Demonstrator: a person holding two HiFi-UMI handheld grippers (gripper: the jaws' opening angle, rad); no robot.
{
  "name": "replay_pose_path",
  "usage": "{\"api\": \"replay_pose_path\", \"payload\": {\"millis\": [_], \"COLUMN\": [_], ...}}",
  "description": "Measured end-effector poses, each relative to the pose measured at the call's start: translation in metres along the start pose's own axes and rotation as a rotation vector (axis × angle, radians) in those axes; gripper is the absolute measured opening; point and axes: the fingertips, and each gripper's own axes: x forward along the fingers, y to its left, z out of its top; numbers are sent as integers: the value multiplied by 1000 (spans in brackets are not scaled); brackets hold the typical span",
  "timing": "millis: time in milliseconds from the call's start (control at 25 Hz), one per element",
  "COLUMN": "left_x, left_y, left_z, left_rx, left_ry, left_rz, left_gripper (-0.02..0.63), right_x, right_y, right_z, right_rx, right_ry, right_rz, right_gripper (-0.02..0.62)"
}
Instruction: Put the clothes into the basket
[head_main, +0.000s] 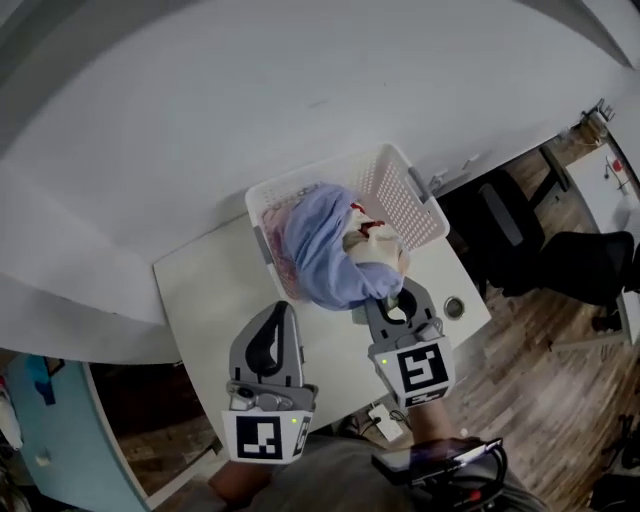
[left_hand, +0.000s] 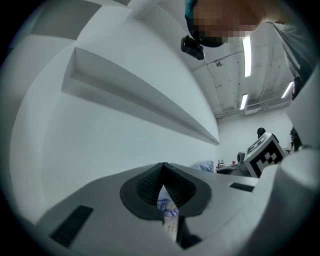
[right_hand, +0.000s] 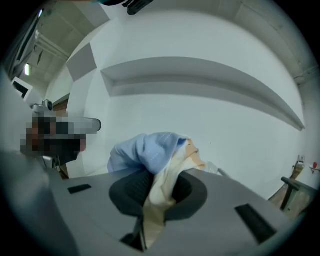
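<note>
A white slotted basket stands at the far end of a white table. A light blue garment bulges out of it and drapes over its near rim. Beside the blue one lies a cream cloth with a red print. My right gripper is at the near rim, shut on the cream cloth, which runs between its pads, with the blue garment bunched just beyond. My left gripper hovers over the table left of the basket, shut, with nothing in it.
A white wall with a ledge rises behind the table. A small round fitting sits at the table's right edge. A black office chair stands on the wooden floor to the right. The right gripper's marker cube shows in the left gripper view.
</note>
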Motion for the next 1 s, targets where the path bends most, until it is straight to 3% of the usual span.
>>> {"api": "replay_pose_path", "payload": {"millis": [240, 560, 720, 880, 1000], "left_x": [38, 69, 75, 78, 75], "left_y": [6, 28, 42, 46, 35], "left_z": [53, 35, 16, 7, 3], "left_rx": [32, -40, -65, -69, -76], "left_ry": [-114, -41, -2, 10, 9], "left_rz": [-16, -12, -6, -10, -19], "left_gripper": [8, 8, 8, 8, 8], "right_x": [22, 70, 102, 114, 99], "right_y": [-25, -56, -51, -39, -44], "right_z": [80, 121, 65, 10, -15], "right_rx": [-58, -50, -140, -208, -201], "right_ry": [-132, -220, -9, 207, 304], "right_rz": [-22, -79, -65, 6, 22], "right_gripper": [48, 49, 71, 182, 204]}}
